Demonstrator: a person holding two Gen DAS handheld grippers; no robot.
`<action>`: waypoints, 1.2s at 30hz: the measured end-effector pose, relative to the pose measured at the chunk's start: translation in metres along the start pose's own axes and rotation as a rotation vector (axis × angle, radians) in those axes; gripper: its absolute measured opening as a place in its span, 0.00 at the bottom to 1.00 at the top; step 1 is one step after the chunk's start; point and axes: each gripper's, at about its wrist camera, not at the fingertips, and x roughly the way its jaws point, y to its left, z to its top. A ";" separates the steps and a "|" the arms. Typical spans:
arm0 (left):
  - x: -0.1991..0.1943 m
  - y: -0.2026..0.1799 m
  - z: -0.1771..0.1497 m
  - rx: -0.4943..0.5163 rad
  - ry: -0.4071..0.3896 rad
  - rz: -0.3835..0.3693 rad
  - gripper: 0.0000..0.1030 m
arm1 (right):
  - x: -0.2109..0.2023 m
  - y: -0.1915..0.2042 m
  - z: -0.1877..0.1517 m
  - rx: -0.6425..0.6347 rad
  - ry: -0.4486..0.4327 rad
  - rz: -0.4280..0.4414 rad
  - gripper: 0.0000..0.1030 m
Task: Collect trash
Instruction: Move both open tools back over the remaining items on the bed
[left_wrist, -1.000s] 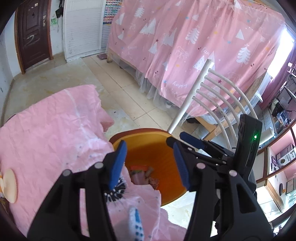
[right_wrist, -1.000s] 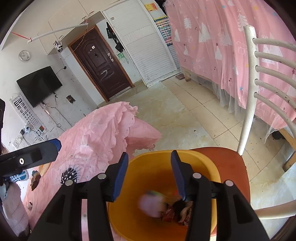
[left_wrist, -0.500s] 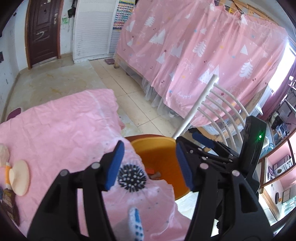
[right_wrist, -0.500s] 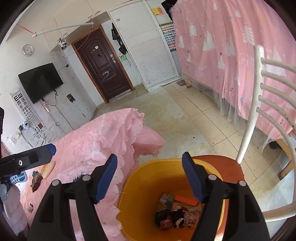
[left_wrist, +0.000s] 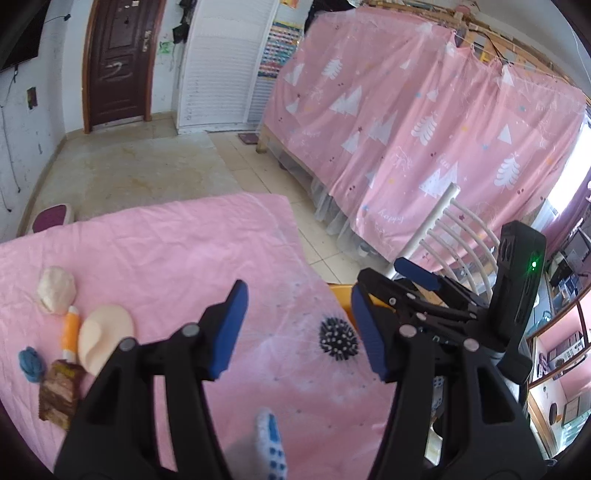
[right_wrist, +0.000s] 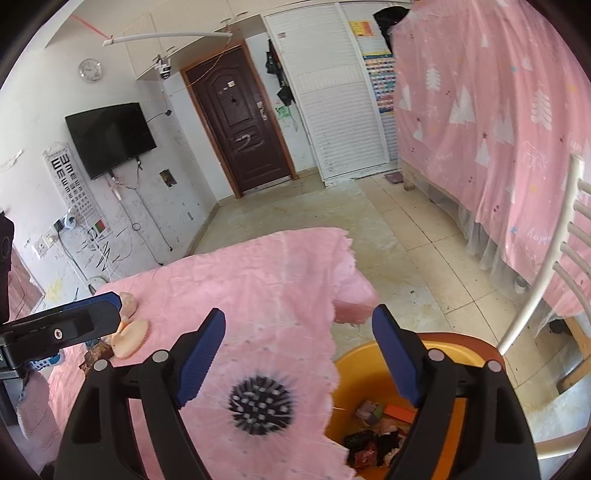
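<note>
Your left gripper and right gripper both gape wide, holding nothing, above the pink tablecloth; the orange bin of trash sits beside the cloth's edge.

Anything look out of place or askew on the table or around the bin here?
The pink tablecloth hangs unevenly: its ragged corner droops over the rim of the orange bin. A few scraps lie at the table's left end, not yet binned. Both grippers, left and right, are open and empty.
</note>
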 end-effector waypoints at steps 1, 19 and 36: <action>-0.004 0.005 0.000 -0.007 -0.007 0.007 0.62 | 0.002 0.006 0.002 -0.010 0.003 0.003 0.71; -0.068 0.107 -0.015 -0.112 -0.102 0.260 0.77 | 0.056 0.131 0.008 -0.200 0.105 0.096 0.76; -0.086 0.207 -0.047 -0.260 -0.013 0.392 0.77 | 0.112 0.219 -0.020 -0.382 0.268 0.170 0.78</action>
